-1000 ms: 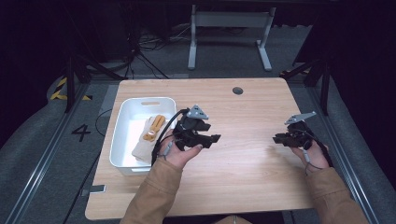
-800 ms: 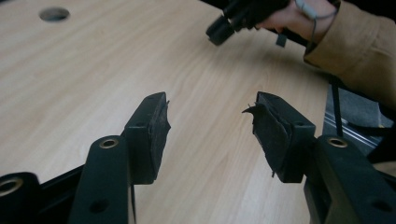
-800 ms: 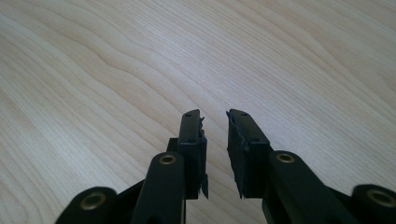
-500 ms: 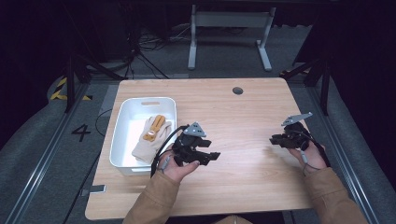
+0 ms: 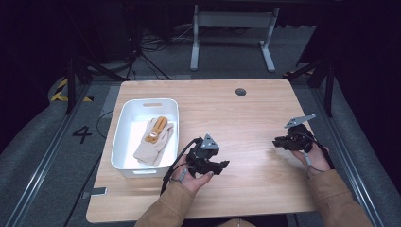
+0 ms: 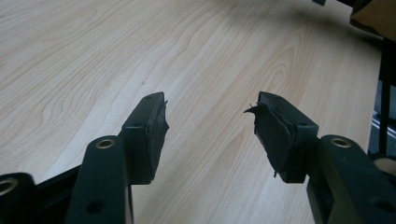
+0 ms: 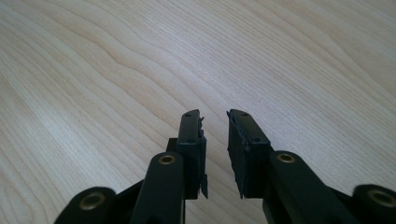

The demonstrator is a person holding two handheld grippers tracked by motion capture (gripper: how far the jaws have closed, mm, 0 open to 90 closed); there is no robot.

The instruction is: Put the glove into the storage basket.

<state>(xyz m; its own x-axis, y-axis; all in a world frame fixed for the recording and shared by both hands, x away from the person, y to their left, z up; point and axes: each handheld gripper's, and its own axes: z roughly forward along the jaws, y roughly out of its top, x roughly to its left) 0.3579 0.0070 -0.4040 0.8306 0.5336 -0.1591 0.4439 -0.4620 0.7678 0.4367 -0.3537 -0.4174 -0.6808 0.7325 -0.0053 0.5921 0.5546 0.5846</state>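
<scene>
The left hand-held gripper (image 5: 222, 165) sits low over the counter (image 5: 246, 123), just to the right of the white bin (image 5: 124, 120). Its jaws stand partly open, and nothing is between them. In the left gripper view the two black pads (image 6: 154, 135) have bare wood showing in the gap.

The right hand-held gripper (image 5: 279, 142) is well apart from the left one, near the right edge of the counter. Its jaws are close together with a thin gap, and they hold nothing. In the right gripper view there is plain wood under its tips (image 7: 215, 116).

The glove (image 5: 153, 139) lies inside the white bin, to the left of the left hand-held gripper and a little behind it. It is cream, with some orange at one end. It lies flat on the bin floor, and no jaw touches it.

The glove looks put away already, so I think the work with the bin is at a rest step, or a new pick has not begun yet.

If the glove is to come out next, the left hand-held gripper must turn toward the bin, go up over the wall, and come down on the glove with its jaws wide enough. Then it can pinch the soft cloth. The bin wall could get in the way, so the jaws need to lift clear of it first.
</scene>
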